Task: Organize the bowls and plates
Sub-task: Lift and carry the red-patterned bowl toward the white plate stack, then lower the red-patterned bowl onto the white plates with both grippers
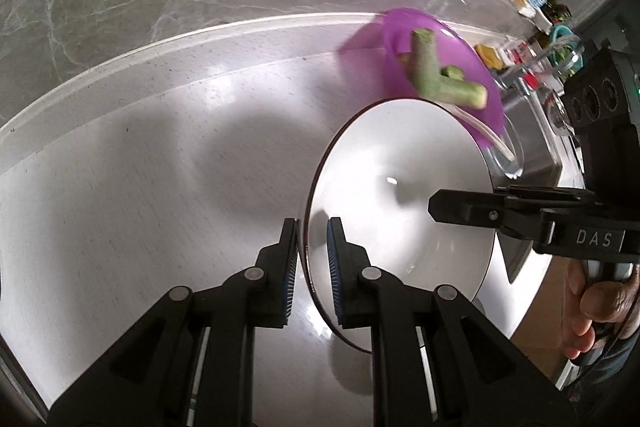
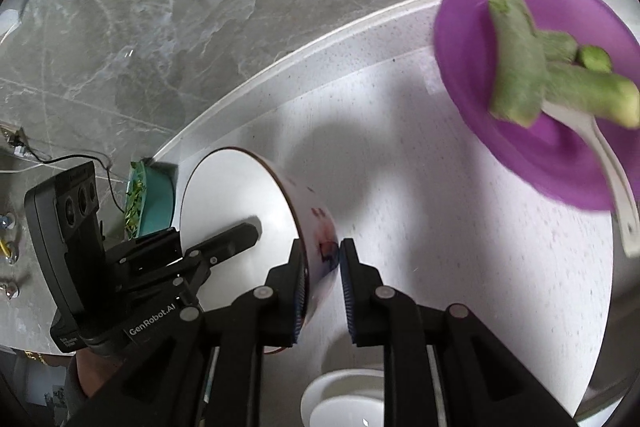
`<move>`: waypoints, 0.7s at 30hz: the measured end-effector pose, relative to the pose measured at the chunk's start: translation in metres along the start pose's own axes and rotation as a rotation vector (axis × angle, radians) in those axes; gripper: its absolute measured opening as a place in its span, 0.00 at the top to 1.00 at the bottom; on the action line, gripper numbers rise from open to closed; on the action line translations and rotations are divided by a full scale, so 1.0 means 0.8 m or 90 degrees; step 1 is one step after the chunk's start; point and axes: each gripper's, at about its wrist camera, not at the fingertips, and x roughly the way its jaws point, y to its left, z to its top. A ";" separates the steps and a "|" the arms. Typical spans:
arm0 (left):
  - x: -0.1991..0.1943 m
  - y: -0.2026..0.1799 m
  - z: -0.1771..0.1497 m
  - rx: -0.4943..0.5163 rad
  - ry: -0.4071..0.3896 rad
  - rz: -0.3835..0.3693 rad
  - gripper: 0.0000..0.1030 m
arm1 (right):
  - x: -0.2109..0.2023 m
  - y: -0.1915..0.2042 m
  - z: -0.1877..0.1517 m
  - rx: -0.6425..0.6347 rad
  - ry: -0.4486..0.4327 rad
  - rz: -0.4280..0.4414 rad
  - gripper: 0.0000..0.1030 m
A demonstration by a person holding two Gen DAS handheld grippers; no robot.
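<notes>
**Bowl lifted by both grippers, sorting barely begun**

Left wrist view: the left gripper (image 1: 314, 255) pinches the rim of the white ceramic bowl with a dark rim line (image 1: 400, 195) at its 8 o'clock edge, the bowl tipped on its side above the pale round speckled table (image 1: 140, 187). The right gripper (image 1: 452, 209) reaches in from 3 o'clock.

Right wrist view: the right gripper (image 2: 323, 267) clamps the bowl's painted wall. At 2 o'clock the purple plastic plate (image 2: 480, 99) holds green vegetable pieces (image 2: 520, 75) and a white spoon (image 2: 612, 179); at 6 o'clock a white cup (image 2: 340, 399) waits. Judging by this, nothing looks stacked yet
</notes>
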 end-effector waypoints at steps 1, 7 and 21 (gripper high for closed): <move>-0.004 -0.006 -0.007 0.000 0.001 -0.005 0.88 | -0.005 -0.001 -0.006 0.001 -0.002 0.001 0.81; -0.020 -0.037 -0.045 0.011 0.008 -0.028 0.88 | -0.035 -0.005 -0.044 0.001 0.001 0.003 0.80; -0.029 -0.109 -0.149 0.042 0.060 -0.066 0.88 | -0.084 -0.034 -0.143 0.030 0.034 0.002 0.79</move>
